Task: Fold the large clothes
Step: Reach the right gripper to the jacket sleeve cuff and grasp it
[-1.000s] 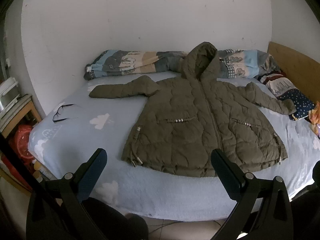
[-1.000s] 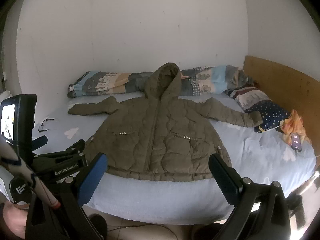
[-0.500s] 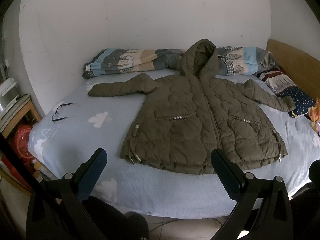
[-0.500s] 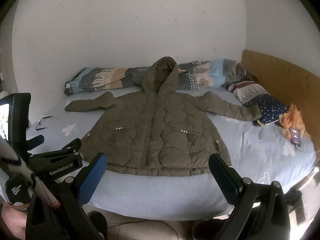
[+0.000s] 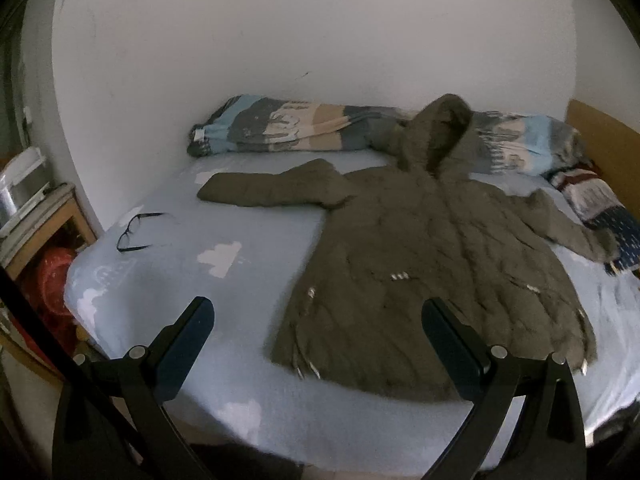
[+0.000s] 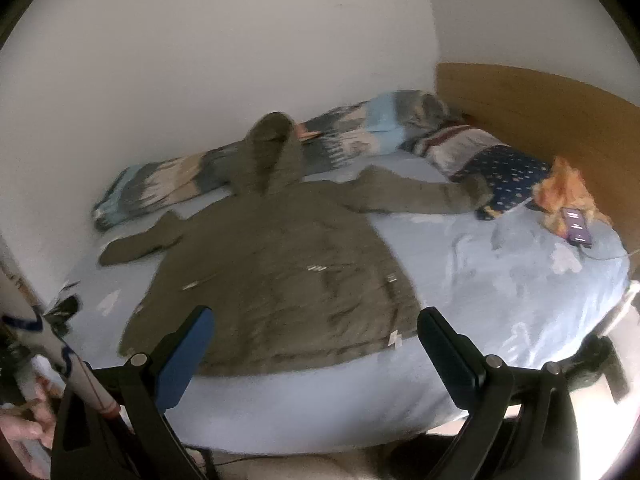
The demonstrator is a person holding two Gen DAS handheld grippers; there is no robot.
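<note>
An olive quilted hooded jacket (image 5: 420,264) (image 6: 280,272) lies flat, front up, on a light blue bed (image 5: 224,292) (image 6: 500,292), sleeves spread to both sides and hood toward the wall. My left gripper (image 5: 318,330) hovers open at the bed's near edge, in front of the jacket's left hem corner, holding nothing. My right gripper (image 6: 314,338) is open too, over the hem's middle and right part, apart from the fabric.
A rolled patterned duvet (image 5: 304,128) lies along the wall, pillows (image 6: 480,156) by the wooden headboard (image 6: 540,108). Eyeglasses (image 5: 138,230) rest on the bed's left. A phone (image 6: 576,230) and an orange cloth (image 6: 560,192) sit at right. A bedside stand (image 5: 36,220) is left.
Both grippers have swung: the left view turned left, the right view turned right and tilted. Both came a little closer to the bed edge. The jacket has not moved.
</note>
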